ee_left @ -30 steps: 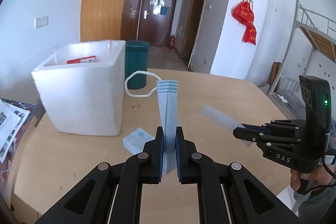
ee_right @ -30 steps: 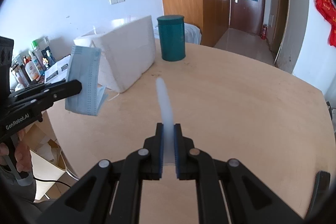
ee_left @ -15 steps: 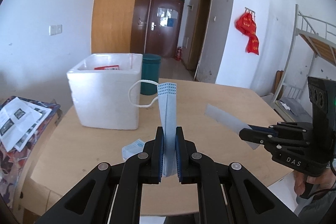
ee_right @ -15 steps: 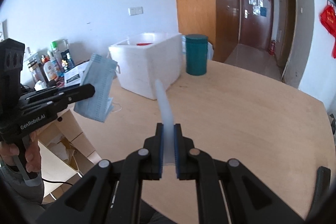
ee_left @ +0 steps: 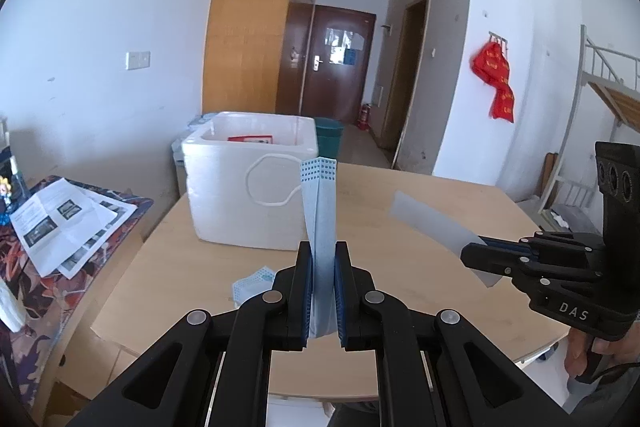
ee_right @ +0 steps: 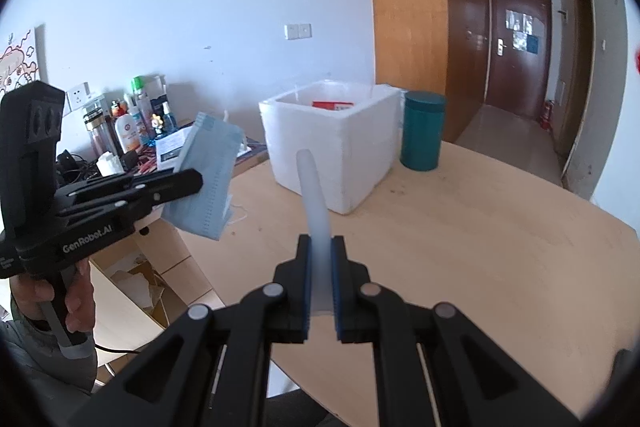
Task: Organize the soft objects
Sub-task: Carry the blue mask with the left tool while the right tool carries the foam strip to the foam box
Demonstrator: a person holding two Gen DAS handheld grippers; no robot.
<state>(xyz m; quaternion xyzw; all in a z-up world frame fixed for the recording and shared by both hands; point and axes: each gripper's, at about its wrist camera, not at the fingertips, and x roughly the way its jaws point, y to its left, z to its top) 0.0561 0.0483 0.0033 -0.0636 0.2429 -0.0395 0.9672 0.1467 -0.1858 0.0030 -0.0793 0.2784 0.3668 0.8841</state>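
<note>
1. One blue face mask [ee_left: 320, 227], folded, stands upright between the left gripper [ee_left: 323, 301] jaws, pinched at its lower end, white ear loop [ee_left: 266, 181] hanging off to the left; held up above the bench [ee_left: 400, 227].
2. Translucent wrapper [ee_right: 316, 203] clamped edge-on in the right gripper [ee_right: 320, 291] jaws, likewise clear of the bench.
3. Second blue mask [ee_left: 250, 283] lying flat on the bench, just left of the left jaws.
4. White foam box [ee_left: 248, 195] beyond, open-topped, with a red-and-white packet [ee_left: 250, 139] inside.
5. Teal canister [ee_right: 422, 131] upright just beside the box, lid on.
</note>
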